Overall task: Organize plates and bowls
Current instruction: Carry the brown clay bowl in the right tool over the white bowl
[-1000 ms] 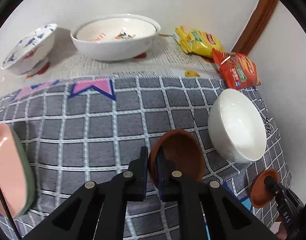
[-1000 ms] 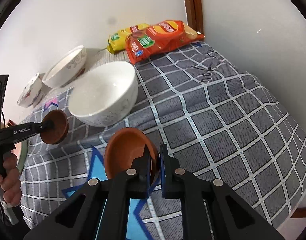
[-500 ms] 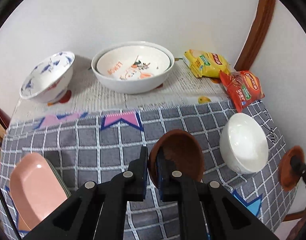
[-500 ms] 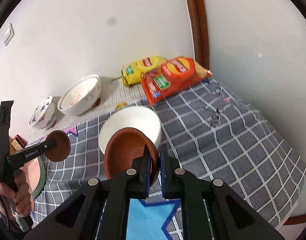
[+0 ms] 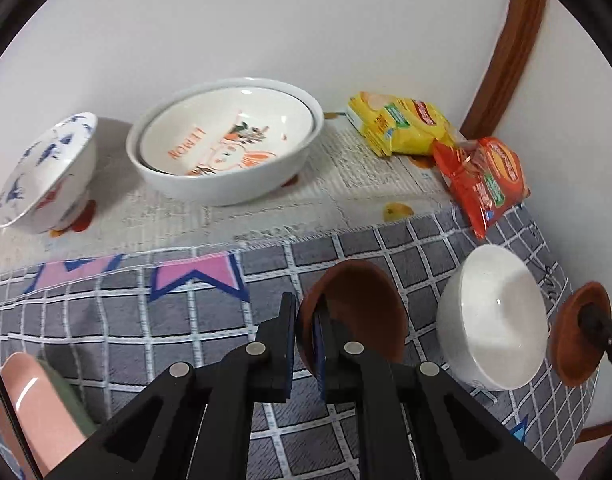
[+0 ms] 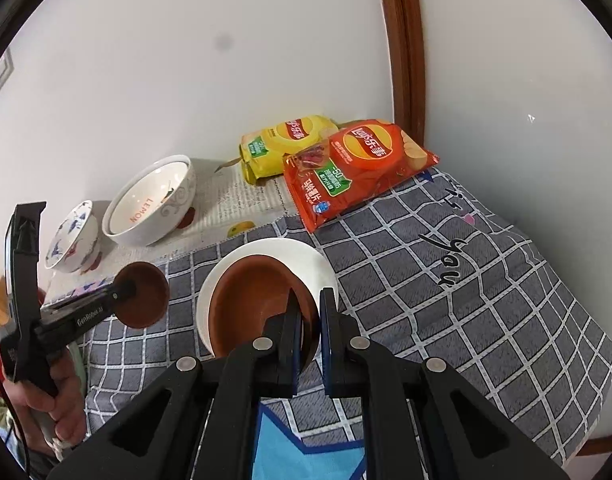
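Note:
My left gripper (image 5: 305, 322) is shut on the rim of a small brown bowl (image 5: 362, 312) and holds it above the checked cloth; it also shows in the right wrist view (image 6: 146, 300). My right gripper (image 6: 308, 312) is shut on the rim of a second brown bowl (image 6: 254, 308), held over a plain white bowl (image 6: 306, 256). In the left wrist view that white bowl (image 5: 494, 320) stands on the cloth at the right, with the right gripper's brown bowl (image 5: 578, 340) beyond it.
At the back stand a large white "LEMON" bowl (image 5: 226, 144) with another nested in it, and a blue-patterned bowl (image 5: 46, 176). Yellow (image 5: 398, 128) and red (image 5: 486, 180) crisp bags lie by the wall corner. A pink plate (image 5: 34, 408) is at the left edge.
My left gripper moved forward and lower towards the back bowls with its brown bowl. My right gripper carried its brown bowl further over the white bowl.

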Action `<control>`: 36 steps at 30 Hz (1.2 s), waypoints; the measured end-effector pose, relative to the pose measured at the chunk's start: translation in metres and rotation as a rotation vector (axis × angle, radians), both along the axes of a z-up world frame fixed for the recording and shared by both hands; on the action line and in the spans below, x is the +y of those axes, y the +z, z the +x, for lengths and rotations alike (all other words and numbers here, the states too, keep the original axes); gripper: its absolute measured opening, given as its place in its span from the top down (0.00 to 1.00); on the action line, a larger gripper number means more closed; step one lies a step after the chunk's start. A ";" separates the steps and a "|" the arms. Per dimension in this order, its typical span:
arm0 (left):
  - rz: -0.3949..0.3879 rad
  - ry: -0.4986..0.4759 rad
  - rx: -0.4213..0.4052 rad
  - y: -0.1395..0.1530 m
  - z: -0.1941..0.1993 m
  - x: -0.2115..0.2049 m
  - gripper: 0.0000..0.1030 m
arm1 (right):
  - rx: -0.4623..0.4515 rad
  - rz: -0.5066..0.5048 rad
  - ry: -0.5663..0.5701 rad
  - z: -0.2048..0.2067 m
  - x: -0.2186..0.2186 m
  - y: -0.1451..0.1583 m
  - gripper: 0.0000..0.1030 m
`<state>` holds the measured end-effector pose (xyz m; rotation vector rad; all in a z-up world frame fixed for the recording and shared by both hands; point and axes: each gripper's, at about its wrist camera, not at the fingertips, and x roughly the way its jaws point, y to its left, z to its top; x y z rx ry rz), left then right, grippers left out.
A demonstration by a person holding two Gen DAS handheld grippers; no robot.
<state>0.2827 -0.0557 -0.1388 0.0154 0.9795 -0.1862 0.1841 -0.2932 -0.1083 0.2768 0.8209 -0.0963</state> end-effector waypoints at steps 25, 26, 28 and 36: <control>-0.015 0.023 0.029 -0.017 0.013 0.012 0.92 | 0.115 -0.105 0.023 0.058 0.034 -0.044 0.92; -0.015 0.025 0.029 -0.017 0.013 0.013 0.92 | 0.118 -0.103 0.022 0.058 0.034 -0.046 0.92; -0.013 0.027 0.032 -0.018 0.014 0.013 0.92 | 0.128 -0.103 0.020 0.060 0.034 -0.049 0.92; -0.010 0.025 0.045 -0.020 0.015 0.013 0.92 | 0.151 -0.106 0.019 0.065 0.034 -0.057 0.92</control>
